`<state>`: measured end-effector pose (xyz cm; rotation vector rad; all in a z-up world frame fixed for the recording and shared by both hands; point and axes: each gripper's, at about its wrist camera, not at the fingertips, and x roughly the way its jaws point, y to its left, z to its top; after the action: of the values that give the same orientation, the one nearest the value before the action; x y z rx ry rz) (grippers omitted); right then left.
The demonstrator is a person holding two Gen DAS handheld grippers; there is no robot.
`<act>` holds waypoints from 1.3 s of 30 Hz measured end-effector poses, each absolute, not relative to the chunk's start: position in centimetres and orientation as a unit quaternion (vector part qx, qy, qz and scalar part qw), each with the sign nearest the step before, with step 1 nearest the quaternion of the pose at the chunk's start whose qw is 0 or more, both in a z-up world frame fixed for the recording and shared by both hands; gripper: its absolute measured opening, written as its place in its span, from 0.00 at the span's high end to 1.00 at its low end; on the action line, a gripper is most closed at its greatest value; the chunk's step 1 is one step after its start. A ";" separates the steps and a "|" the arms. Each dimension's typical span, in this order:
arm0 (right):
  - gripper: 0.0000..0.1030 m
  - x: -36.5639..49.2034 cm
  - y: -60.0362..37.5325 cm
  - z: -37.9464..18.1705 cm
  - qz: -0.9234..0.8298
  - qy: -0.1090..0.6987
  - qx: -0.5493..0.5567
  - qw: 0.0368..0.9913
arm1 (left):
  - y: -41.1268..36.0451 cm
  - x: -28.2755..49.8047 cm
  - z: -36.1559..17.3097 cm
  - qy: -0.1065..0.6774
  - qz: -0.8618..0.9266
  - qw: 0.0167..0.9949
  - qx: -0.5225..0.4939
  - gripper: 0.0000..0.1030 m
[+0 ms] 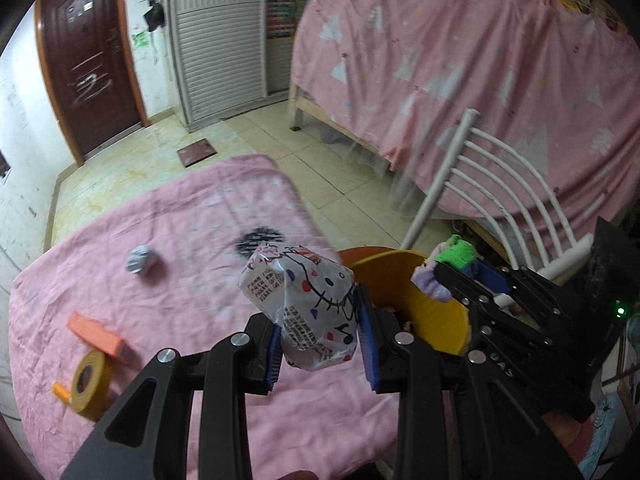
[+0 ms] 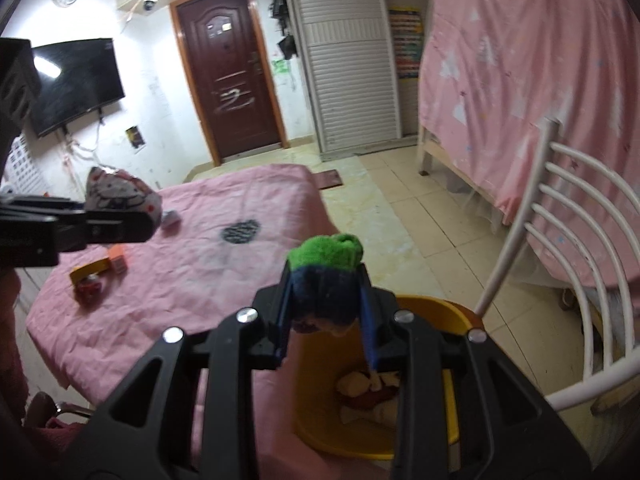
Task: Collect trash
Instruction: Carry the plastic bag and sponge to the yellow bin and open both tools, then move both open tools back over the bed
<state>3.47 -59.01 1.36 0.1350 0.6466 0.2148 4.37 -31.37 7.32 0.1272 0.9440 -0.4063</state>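
Over the pink-covered counter, the left tongs are clamped on a cartoon-printed wrapper, just left of the yellow bin. To their right, the right tongs are clamped on a green-and-navy cloth wad, nearer the bin, whose open mouth lies just below them

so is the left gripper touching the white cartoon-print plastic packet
Touching. The left wrist view shows the left gripper with its blue-padded jaws pressed against both sides of the white cartoon-print plastic packet.
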 end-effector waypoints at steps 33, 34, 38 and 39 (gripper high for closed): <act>0.32 3.5 -66.6 -2.3 0.058 0.320 0.151 0.933 | -42.6 4.6 4.4 0.491 -0.238 0.833 0.094 0.49; 0.32 3.5 -66.6 -2.3 0.058 0.320 0.152 0.933 | -42.3 4.6 4.4 0.492 -0.238 0.833 0.089 0.49; 0.32 3.6 -66.2 -1.8 0.062 0.320 0.147 0.934 | -40.5 4.3 4.8 0.491 -0.238 0.835 0.068 0.49; 0.32 3.6 -65.9 -1.6 0.064 0.320 0.145 0.934 | -39.7 4.1 5.1 0.488 -0.237 0.837 0.063 0.49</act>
<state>3.59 -65.87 -1.64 0.2958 0.6552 0.1314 4.07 -39.74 5.06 0.1326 1.0334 -0.5023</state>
